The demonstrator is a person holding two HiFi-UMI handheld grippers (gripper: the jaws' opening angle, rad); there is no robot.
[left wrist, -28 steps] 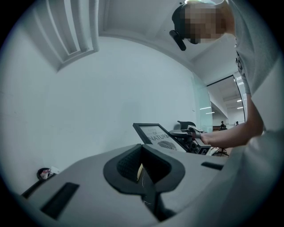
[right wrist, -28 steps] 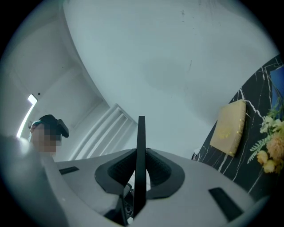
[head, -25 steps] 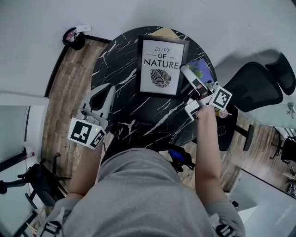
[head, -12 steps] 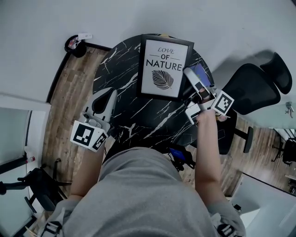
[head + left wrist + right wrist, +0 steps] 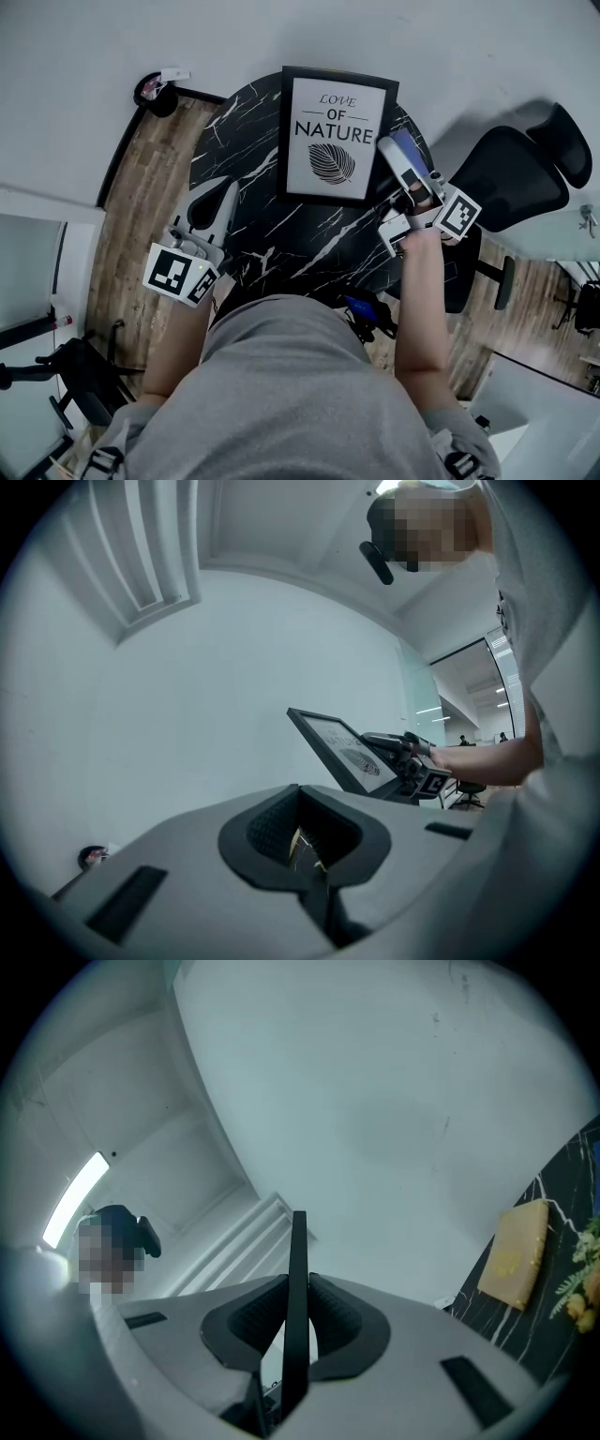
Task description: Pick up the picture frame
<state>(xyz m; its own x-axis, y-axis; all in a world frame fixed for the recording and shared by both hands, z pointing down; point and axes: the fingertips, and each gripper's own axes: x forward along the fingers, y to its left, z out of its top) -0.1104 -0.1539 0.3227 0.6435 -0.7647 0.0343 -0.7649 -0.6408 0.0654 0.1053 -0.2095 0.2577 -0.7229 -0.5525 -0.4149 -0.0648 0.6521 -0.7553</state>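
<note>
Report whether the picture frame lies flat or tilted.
Tilted: the left gripper view shows the picture frame slanting up against the wall, and the right gripper is clamped on its edge.

Site read as an office, probably a small meeting corner.

- A black swivel chair with headrest stood beside a round black marble-look table.
- Floor was wood-look plank; the walls were plain white.
- Left gripper view: a glazed partition, and beyond it a larger room with rows of ceiling lights and small distant people.
- Same view: a slatted ceiling vent overhead.
- Right gripper view: a long strip light was set into the ceiling.
</note>
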